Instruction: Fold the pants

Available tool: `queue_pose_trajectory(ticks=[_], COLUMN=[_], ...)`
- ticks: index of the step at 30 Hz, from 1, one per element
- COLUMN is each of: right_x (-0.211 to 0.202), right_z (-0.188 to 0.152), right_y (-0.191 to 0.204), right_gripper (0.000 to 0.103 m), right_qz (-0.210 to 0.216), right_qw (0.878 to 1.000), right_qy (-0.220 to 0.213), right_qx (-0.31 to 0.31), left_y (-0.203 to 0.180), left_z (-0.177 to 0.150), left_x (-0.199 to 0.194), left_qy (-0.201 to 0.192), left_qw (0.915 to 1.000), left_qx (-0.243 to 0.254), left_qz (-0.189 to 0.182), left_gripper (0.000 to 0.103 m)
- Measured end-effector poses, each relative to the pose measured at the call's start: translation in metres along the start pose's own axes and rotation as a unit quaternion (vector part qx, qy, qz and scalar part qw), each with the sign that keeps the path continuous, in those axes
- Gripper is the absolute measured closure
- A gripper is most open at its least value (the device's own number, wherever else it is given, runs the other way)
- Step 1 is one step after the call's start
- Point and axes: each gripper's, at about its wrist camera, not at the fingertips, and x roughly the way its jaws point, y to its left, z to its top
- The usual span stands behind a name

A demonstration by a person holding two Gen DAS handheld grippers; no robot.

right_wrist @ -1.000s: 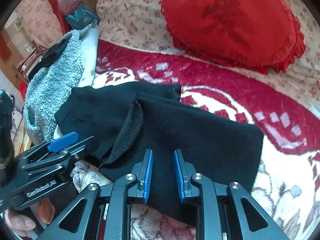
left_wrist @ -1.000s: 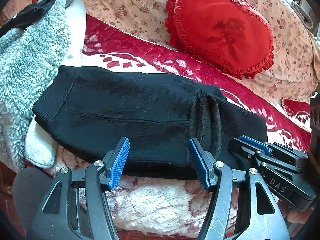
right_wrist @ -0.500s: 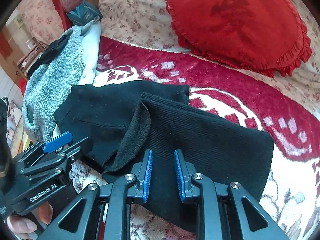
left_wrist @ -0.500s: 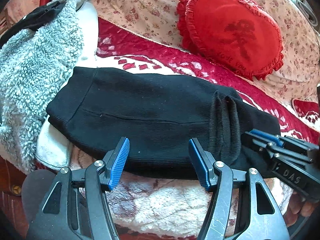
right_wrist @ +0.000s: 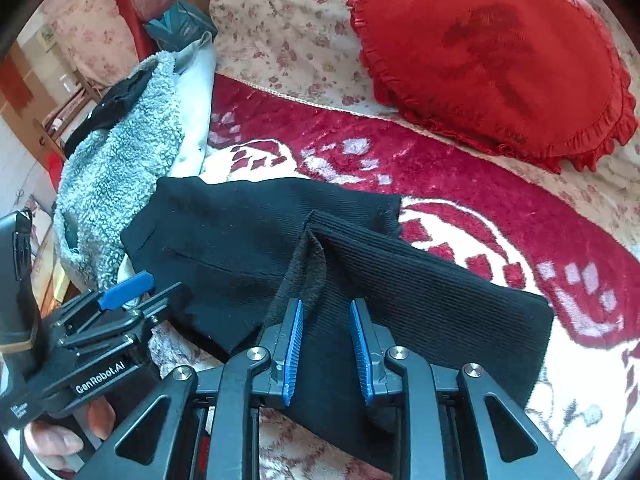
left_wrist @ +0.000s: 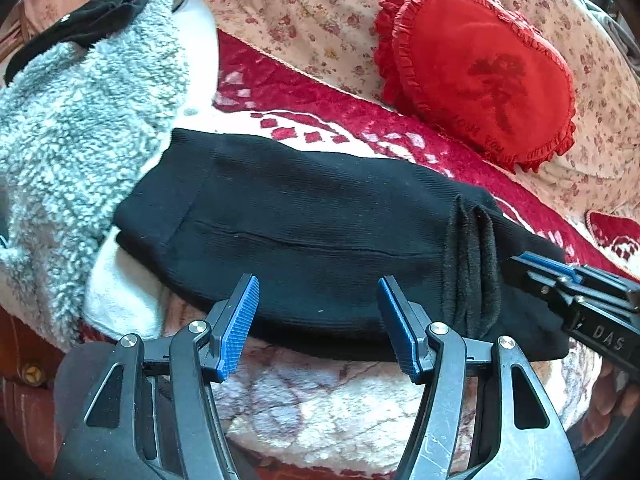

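Roughly midway: pants (left_wrist: pixel 320 232) already doubled into a flat black band in front of the red heart cushion (left_wrist: pixel 480 68). Left gripper (left_wrist: pixel 316 320) spread wide, empty, at the band's near edge. Right gripper (right_wrist: pixel 326 350) narrowly parted over the cloth, apparently not clamped. Final fold left.

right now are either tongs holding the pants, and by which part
Neither. The left tongs gape open at the near edge of the black pants; the right tongs hang open above them.

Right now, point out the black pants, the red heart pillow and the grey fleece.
black pants (left_wrist: pixel 320 216), left wrist view, middle of the folded knit.
red heart pillow (right_wrist: pixel 492 52), right wrist view, its centre.
grey fleece (left_wrist: pixel 76 120), left wrist view, fluffy middle.
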Motion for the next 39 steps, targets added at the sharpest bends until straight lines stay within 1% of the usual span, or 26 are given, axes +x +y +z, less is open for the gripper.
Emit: queue_pose_trajectory(ticks=[3, 8, 11, 17, 20, 24, 31, 36, 39], right_x=[-0.002, 0.009, 0.022, 0.052, 0.065, 0.079, 0.097, 0.115, 0.124], right_z=[0.004, 0.024, 0.043, 0.078, 0.088, 0.094, 0.108, 0.115, 0.119], right_y=[0.005, 0.028, 0.046, 0.078, 0.091, 0.097, 0.113, 0.128, 0.136], right_gripper=[0.074, 0.064, 0.062, 0.061, 0.060, 0.060, 0.059, 0.057, 0.056], right_qz=[0.010, 0.039, 0.071, 0.102, 0.105, 0.111, 0.124, 0.122, 0.125], right_qw=[1.000, 0.999, 0.996, 0.992, 0.991, 0.989, 0.986, 0.984, 0.982], right_qy=[-0.006, -0.010, -0.012, 0.003, 0.012, 0.025, 0.035, 0.044, 0.051], right_qx=[-0.005, -0.032, -0.047, -0.076, -0.086, -0.090, -0.104, -0.122, -0.134], left_y=[0.014, 0.040, 0.058, 0.078, 0.084, 0.092, 0.109, 0.108, 0.108], left_z=[-0.002, -0.002, 0.002, 0.007, 0.006, 0.005, 0.002, 0.002, 0.002], left_x=[-0.006, -0.011, -0.010, 0.004, 0.010, 0.017, 0.016, 0.018, 0.021], left_qy=[0.008, 0.015, 0.017, 0.038, 0.048, 0.061, 0.063, 0.062, 0.061], left_qw=[0.9994, 0.9975, 0.9955, 0.9906, 0.9881, 0.9858, 0.9808, 0.9807, 0.9789], left_qx=[-0.031, -0.068, -0.093, -0.131, -0.146, -0.156, -0.180, -0.180, -0.188], left_qz=[-0.010, -0.001, 0.006, 0.001, -0.006, -0.015, -0.042, -0.045, -0.054], left_gripper=[0.042, 0.042, 0.041, 0.041, 0.041, 0.041, 0.040, 0.033, 0.027])
